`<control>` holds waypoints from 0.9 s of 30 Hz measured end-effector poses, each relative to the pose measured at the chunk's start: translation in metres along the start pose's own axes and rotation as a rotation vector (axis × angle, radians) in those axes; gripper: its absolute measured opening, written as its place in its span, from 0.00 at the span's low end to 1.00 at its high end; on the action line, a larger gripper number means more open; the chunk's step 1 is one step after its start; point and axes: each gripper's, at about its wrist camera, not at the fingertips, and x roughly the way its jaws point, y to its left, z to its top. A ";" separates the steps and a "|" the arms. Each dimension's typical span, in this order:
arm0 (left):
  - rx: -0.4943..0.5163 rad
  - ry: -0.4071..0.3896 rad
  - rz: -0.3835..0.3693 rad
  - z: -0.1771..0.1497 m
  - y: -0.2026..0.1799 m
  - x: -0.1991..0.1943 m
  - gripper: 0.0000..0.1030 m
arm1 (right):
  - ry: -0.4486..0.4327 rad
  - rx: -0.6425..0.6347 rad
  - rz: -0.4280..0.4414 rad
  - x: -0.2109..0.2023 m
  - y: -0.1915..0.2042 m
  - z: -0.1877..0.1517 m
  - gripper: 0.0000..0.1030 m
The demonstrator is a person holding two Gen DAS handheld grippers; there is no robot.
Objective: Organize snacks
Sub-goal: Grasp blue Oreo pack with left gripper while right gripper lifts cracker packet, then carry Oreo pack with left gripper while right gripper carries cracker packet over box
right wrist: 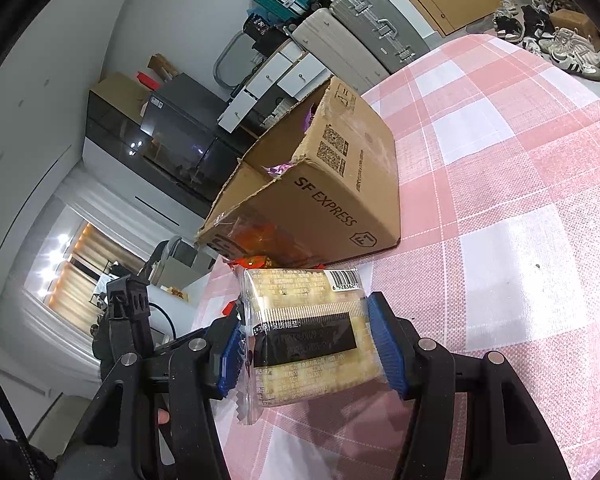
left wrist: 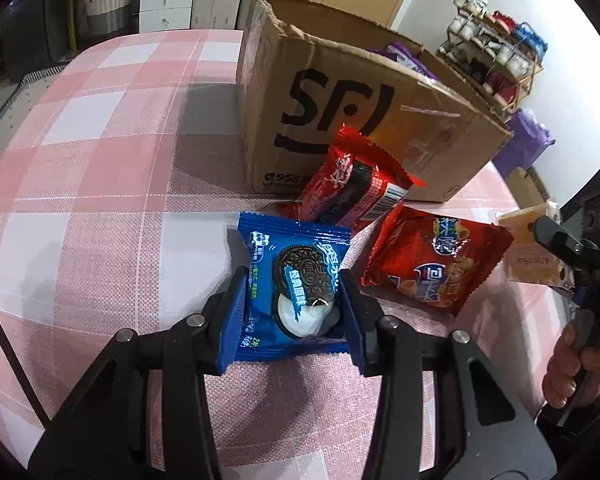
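A blue Oreo packet (left wrist: 292,288) lies on the pink checked tablecloth, and my left gripper (left wrist: 294,300) is shut on it, one blue pad pressing each side. Behind it a red cookie packet (left wrist: 350,182) leans against the open cardboard box (left wrist: 340,96). A second red snack packet (left wrist: 432,258) lies to the right. My right gripper (right wrist: 306,344) is shut on a clear-wrapped pale cracker packet (right wrist: 306,332), held above the cloth before the cardboard box (right wrist: 332,184). The same cracker packet (left wrist: 534,248) shows at the right edge of the left wrist view.
Purple packets (left wrist: 404,56) lie inside the box. The tablecloth (left wrist: 100,160) stretches bare to the left, and the tablecloth (right wrist: 520,200) is bare right of the box. A shoe rack (left wrist: 496,52) and suitcases (right wrist: 340,20) stand beyond the table. A person's hand (left wrist: 572,364) holds the right gripper's handle.
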 end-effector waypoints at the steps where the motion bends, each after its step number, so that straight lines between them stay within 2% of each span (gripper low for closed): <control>1: -0.004 0.000 -0.006 -0.001 0.001 -0.001 0.39 | -0.004 0.002 0.000 -0.002 0.000 0.000 0.56; 9: -0.004 -0.023 0.009 -0.009 0.001 -0.022 0.39 | -0.015 -0.007 0.007 -0.007 0.005 0.001 0.56; 18: 0.037 -0.078 0.016 -0.012 -0.015 -0.063 0.39 | -0.032 -0.046 0.021 -0.018 0.021 0.002 0.56; 27: 0.122 -0.128 0.017 0.004 -0.042 -0.108 0.39 | -0.059 -0.124 0.043 -0.036 0.055 0.013 0.56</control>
